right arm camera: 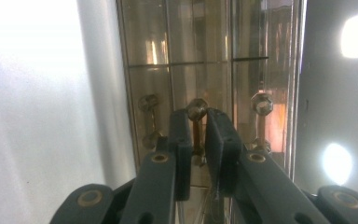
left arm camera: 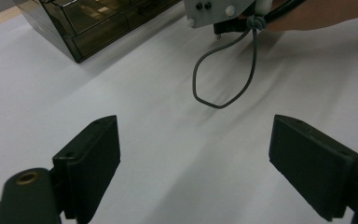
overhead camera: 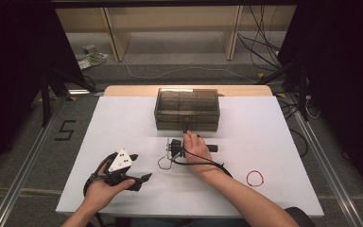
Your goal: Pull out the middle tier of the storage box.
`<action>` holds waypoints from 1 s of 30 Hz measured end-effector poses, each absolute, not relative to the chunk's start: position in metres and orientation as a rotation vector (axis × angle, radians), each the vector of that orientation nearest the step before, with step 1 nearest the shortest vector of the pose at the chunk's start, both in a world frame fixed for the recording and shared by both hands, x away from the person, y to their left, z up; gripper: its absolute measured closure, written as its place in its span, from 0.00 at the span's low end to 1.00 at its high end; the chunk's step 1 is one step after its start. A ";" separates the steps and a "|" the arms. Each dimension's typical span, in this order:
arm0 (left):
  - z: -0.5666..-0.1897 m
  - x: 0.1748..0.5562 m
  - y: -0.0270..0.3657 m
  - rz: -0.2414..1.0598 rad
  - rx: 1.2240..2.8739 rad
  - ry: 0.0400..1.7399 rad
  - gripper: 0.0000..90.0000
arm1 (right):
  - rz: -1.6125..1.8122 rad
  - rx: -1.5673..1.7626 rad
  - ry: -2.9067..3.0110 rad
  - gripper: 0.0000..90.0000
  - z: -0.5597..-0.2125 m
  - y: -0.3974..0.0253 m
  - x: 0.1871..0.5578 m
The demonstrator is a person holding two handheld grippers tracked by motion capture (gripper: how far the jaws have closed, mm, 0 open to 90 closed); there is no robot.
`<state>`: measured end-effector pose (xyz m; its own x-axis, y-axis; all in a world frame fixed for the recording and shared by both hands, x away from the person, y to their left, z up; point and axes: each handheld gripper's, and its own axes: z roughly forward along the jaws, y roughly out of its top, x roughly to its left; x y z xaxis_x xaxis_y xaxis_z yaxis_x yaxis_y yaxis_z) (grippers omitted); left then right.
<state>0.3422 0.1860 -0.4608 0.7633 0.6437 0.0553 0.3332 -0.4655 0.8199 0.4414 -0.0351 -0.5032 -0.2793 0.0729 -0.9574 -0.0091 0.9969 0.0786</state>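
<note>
1. The white table [overhead camera: 123, 123] carries a smoky translucent drawer box [overhead camera: 187, 109] at its far middle, drawer fronts facing the person, so a forward reach meets the handles.
2. The right gripper [overhead camera: 186, 134] is up against the box front, turned on its side so its jaws straddle the brass middle handle [right arm camera: 196, 126]; they are nearly closed around that handle, with only a thin gap visible, a grip that looks set for a pull.
3. The left gripper [overhead camera: 144, 178] rests low near the front-left edge, jaws spread wide, holding nothing, out of the way.
4. A red rubber band [overhead camera: 254, 178] lies well apart at the right.
5. The right gripper view shows three brass handles, too small to make out from above; the left gripper view catches the grey cord loop [left arm camera: 223, 70] hanging under the other gripper.
</note>
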 end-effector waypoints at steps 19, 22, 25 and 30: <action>-0.460 0.342 0.187 0.458 2.093 0.729 0.18 | 0.084 0.054 1.856 0.90 -0.502 -0.034 0.429; -0.460 0.342 0.187 0.459 2.092 0.729 0.18 | 0.082 0.057 1.857 0.90 -0.502 -0.034 0.428; -0.460 0.342 0.188 0.460 2.092 0.729 0.18 | 0.089 0.054 1.856 0.90 -0.502 -0.035 0.426; -0.460 0.341 0.188 0.462 2.092 0.728 0.18 | 0.083 0.057 1.861 0.90 -0.502 -0.035 0.423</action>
